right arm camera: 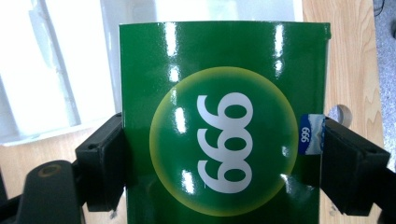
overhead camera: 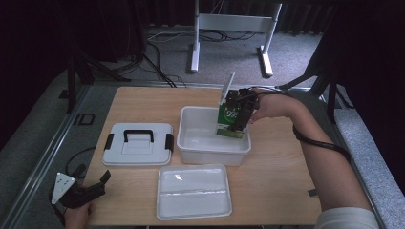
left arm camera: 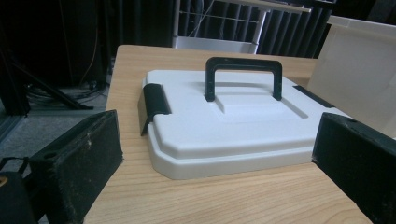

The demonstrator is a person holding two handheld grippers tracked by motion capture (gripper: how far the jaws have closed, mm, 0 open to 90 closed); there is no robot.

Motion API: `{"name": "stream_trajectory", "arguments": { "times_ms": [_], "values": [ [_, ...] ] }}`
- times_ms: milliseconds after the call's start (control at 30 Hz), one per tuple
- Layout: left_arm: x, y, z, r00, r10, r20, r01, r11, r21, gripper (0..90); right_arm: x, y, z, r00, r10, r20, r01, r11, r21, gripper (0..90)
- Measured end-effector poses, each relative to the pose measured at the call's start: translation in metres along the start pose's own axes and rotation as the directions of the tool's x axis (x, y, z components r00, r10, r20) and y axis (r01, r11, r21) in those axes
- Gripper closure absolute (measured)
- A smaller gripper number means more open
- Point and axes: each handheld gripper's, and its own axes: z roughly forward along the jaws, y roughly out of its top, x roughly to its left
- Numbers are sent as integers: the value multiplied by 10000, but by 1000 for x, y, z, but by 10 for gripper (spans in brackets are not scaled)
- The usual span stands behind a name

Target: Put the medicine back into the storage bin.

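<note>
A glossy green carton [right arm camera: 219,93] printed with white digits sits squarely between my right gripper's [right arm camera: 222,163] jaws, which are shut on its sides. In the high view the carton [overhead camera: 226,123] hangs tilted over the right end of an open white bin [overhead camera: 191,143], held by the right gripper [overhead camera: 241,112]. Its lower end is inside the bin. My left gripper [overhead camera: 101,183] rests open at the table's front left corner, holding nothing. The left gripper [left arm camera: 219,158] faces the bin's white lid [left arm camera: 233,126], which has a black handle [left arm camera: 243,77].
The lid [overhead camera: 137,143] lies flat left of the bin. A shallow clear tray [overhead camera: 193,191] lies in front of the bin near the table's front edge. The wooden tabletop [overhead camera: 277,181] is bare on the right. A white frame [overhead camera: 234,28] stands on the floor behind.
</note>
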Motion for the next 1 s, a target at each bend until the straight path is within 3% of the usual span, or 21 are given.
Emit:
{"name": "stream_trajectory", "arguments": {
  "times_ms": [467,667,1000],
  "values": [
    [0,0,0,10000,47,-3,-47,10000,38,15,0,18,36,9997,-139,-196,139,9999,-3,154],
    [-1,0,1,10000,86,6,-86,9999,58,15,4,26,56,9989,-419,-194,425,9986,323,154],
    [-1,0,0,9999,118,19,-118,9999,52,15,2,34,80,9987,-252,-443,265,9992,300,155]
  ]
}}
